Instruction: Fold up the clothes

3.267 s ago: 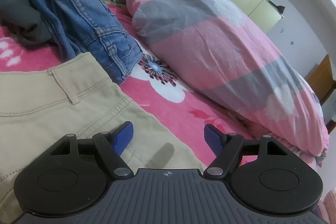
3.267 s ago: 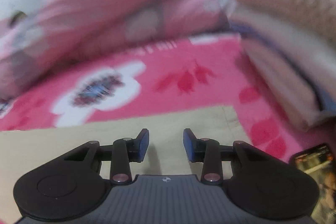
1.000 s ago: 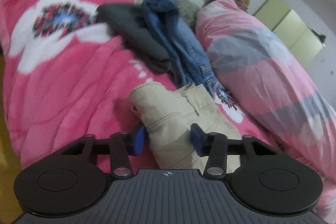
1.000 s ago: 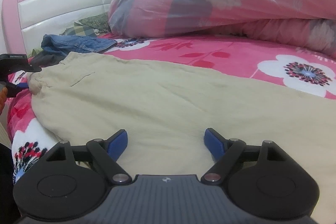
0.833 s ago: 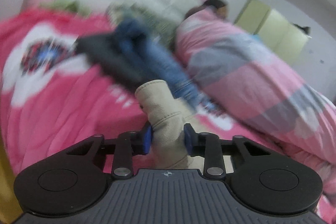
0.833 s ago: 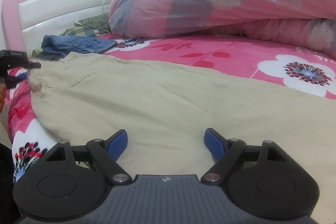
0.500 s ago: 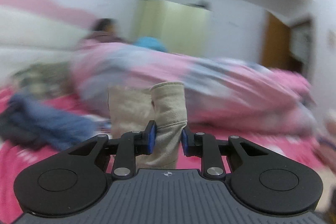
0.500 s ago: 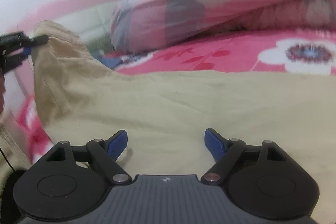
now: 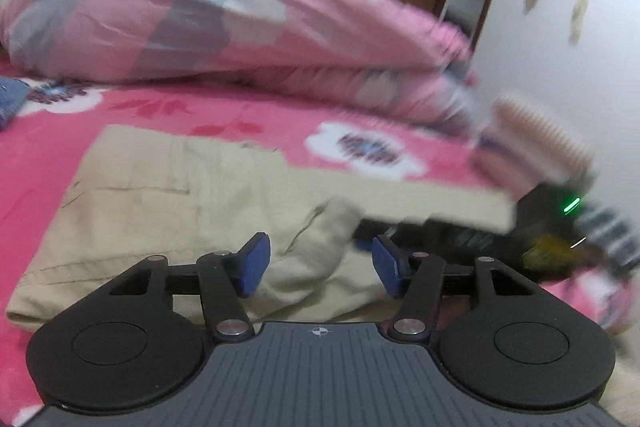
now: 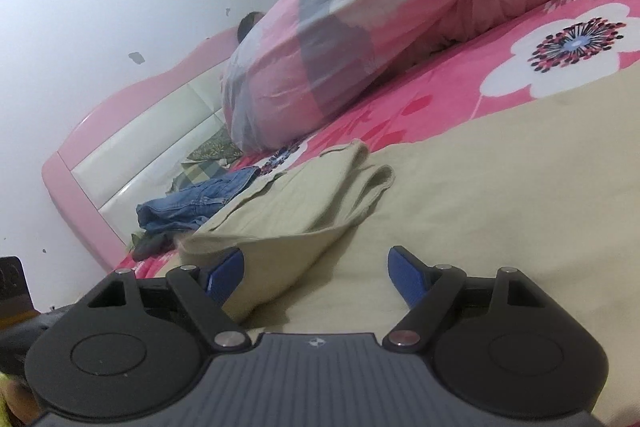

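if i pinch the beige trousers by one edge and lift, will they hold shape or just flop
The beige trousers will probably flop: the folded-over part lies in soft, rounded layers with creases, not flat. They look like a thick cotton weave, so likely somewhat heavy and not slippery. On the fleecy pink blanket they would likely drag and bunch if pushed, not slide.

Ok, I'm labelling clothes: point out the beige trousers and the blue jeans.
beige trousers (image 10: pixel 500 195), right wrist view, flat leg fabric.
blue jeans (image 10: pixel 196 201), right wrist view, middle of the crumpled denim heap.
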